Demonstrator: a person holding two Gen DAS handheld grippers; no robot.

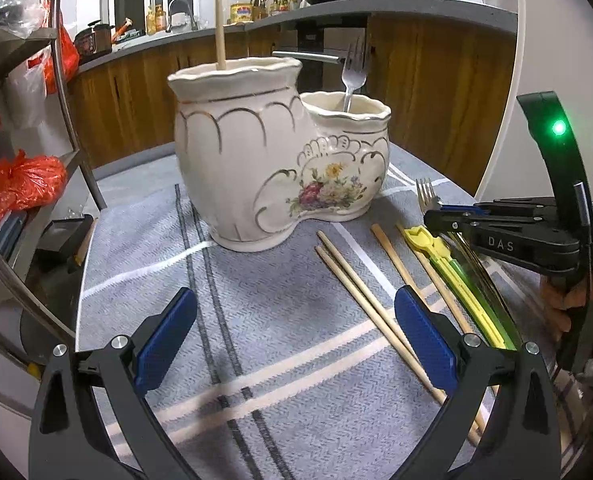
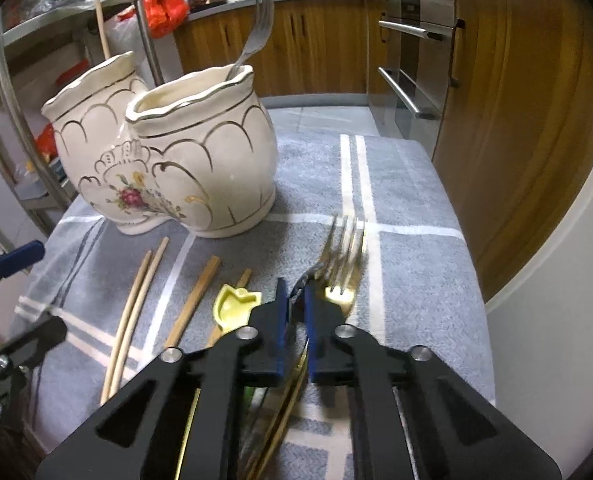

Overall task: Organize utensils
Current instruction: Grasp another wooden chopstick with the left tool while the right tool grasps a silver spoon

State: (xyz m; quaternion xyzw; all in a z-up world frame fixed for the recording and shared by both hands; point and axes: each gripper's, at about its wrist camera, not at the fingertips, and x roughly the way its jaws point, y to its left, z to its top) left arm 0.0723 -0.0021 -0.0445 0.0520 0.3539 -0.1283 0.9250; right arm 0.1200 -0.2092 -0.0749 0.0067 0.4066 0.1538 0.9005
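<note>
A white two-pot ceramic holder with flowers stands on the grey cloth; it also shows in the right wrist view. Its tall pot holds one wooden chopstick, its low pot a steel fork. My left gripper is open and empty, low over the cloth in front of the holder. My right gripper is shut on a fork lying among gold utensils; it shows at the right of the left wrist view. Loose chopsticks and a yellow utensil lie beside it.
The grey cloth with white stripes covers a small table with edges close on all sides. A metal rack with red bags stands at the left. Wooden cabinets and an oven lie behind.
</note>
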